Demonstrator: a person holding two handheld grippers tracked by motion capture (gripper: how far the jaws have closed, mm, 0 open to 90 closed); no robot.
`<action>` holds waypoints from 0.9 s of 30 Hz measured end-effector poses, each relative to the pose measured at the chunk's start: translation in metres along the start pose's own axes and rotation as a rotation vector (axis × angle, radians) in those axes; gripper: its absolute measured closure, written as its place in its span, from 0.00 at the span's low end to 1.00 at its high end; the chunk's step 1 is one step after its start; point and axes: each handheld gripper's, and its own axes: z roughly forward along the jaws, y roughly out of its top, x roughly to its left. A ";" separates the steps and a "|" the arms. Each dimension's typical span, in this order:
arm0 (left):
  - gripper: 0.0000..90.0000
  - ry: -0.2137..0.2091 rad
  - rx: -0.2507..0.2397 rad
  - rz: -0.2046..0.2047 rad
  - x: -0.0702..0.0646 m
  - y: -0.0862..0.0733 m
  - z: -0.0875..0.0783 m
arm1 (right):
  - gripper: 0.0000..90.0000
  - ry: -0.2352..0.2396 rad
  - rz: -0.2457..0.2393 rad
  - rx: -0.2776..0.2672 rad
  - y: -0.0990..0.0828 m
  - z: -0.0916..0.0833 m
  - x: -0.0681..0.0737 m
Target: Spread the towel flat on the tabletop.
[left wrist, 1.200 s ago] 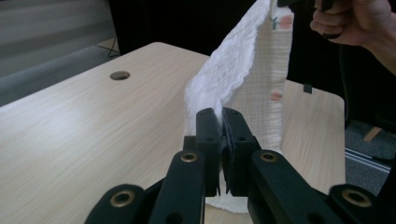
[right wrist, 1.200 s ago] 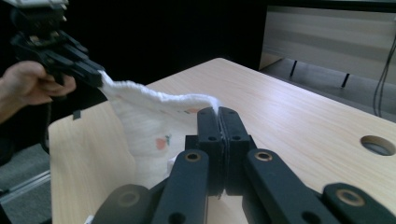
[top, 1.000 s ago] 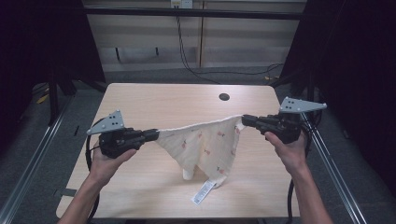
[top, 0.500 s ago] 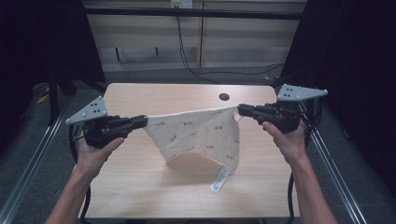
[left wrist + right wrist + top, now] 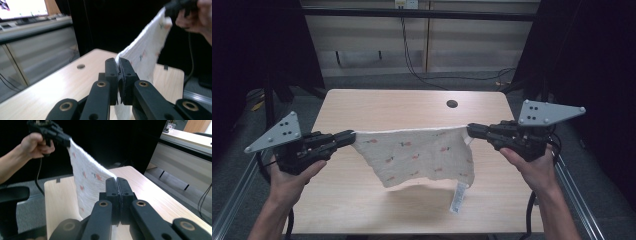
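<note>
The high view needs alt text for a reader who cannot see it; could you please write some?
A white cloth printed with small red motifs hangs stretched above a wooden table, its top corners clamped in the left tool and the right tool, each held by a person's hand. A care label dangles from its lower right corner.

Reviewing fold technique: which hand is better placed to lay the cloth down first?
Right, probably. The right gripper pinches the corner of the cloth above the dangling label, the lowest-hanging side; the left gripper clamps the shorter-hanging corner.

no readable text, cloth's care tag too small to read
</note>
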 end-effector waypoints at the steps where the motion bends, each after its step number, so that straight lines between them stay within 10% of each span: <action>1: 0.97 -0.001 -0.025 -0.004 -0.001 0.001 -0.003 | 0.99 0.010 -0.008 -0.005 0.001 -0.003 0.003; 8: 0.97 -0.004 0.016 -0.032 0.006 -0.012 0.011 | 0.99 0.021 -0.003 0.027 -0.015 0.002 0.015; 27: 0.96 0.016 0.306 -0.164 0.046 -0.098 0.088 | 0.99 -0.028 0.201 0.232 -0.116 0.058 -0.050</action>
